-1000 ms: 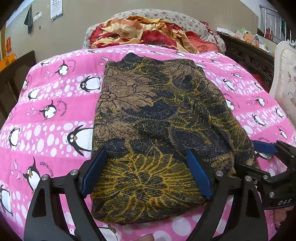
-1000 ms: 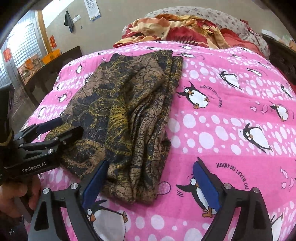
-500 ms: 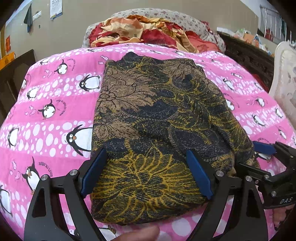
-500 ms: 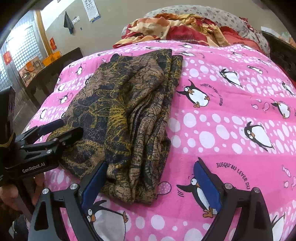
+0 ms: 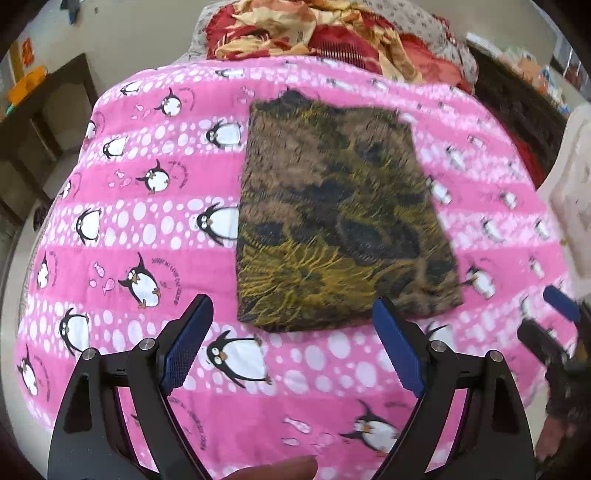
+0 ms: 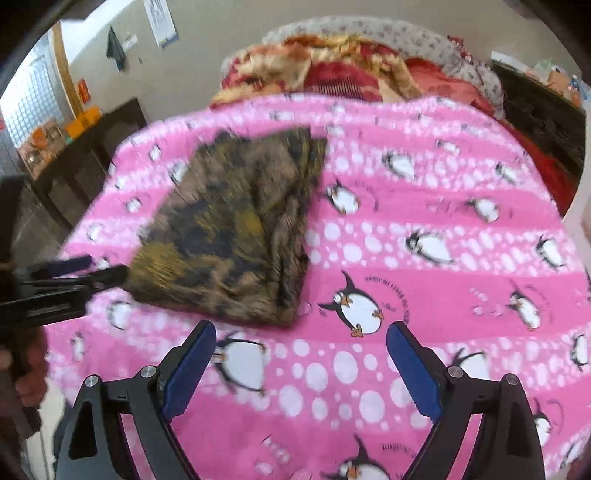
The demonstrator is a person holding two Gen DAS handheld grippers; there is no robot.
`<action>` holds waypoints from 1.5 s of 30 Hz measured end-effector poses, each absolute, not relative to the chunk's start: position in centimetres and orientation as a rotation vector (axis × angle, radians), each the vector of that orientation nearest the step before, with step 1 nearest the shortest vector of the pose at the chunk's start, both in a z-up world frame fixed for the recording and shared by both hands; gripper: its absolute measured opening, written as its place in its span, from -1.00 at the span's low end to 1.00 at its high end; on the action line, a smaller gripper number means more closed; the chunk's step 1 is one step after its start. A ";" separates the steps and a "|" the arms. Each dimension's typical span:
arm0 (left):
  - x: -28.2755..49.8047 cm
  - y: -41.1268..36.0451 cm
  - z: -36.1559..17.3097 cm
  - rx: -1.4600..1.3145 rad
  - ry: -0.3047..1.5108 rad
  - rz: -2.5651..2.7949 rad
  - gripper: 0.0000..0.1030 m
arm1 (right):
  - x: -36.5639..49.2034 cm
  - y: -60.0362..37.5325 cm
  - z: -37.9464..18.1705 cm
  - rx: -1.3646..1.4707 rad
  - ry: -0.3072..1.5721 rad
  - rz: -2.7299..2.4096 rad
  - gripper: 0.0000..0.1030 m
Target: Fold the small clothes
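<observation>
A folded dark garment (image 5: 340,218) with a brown and yellow flower pattern lies flat on the pink penguin bedspread (image 5: 147,229). My left gripper (image 5: 291,332) hangs open above the bedspread, just short of the garment's near edge, with nothing between its blue pads. In the right wrist view the same garment (image 6: 236,236) lies to the upper left. There my right gripper (image 6: 301,360) is open too, over bare bedspread (image 6: 424,192) beside the garment's near right corner. Each gripper shows at the edge of the other's view, the left gripper (image 6: 70,275) by the garment's near left corner.
A heap of red and yellow bedding (image 5: 332,33) lies at the head of the bed. A dark wooden table (image 5: 48,110) stands at the left and dark carved furniture (image 5: 517,107) at the right. A hand (image 6: 22,376) holds the left gripper's handle.
Both grippers have lifted up and drawn back from the garment. The folded cloth, before between the left gripper's pads, now lies free beyond them and looks smaller.
</observation>
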State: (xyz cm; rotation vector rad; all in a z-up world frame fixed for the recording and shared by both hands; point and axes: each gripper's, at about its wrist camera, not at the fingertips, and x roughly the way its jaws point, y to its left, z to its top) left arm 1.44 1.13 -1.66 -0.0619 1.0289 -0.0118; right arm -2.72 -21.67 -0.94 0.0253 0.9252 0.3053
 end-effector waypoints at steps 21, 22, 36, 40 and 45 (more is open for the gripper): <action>-3.8 -1.3 4.7 -0.019 0.901 -0.007 0.71 | -9.4 -22.1 5.2 0.011 0.791 0.277 0.79; -3.7 -1.3 4.9 -0.019 0.898 -0.007 0.71 | -9.5 -22.1 5.3 0.007 0.789 0.277 0.79; -1.9 -1.2 5.6 -0.021 0.893 -0.012 0.71 | -8.4 -21.9 7.1 -0.010 0.768 0.273 0.79; -0.9 -0.8 5.3 -0.031 0.898 -0.025 0.71 | -7.4 -21.3 7.3 -0.019 0.778 0.267 0.79; 0.8 -0.6 3.8 -0.029 0.924 -0.066 0.71 | -6.1 -19.9 6.7 -0.058 0.825 0.226 0.79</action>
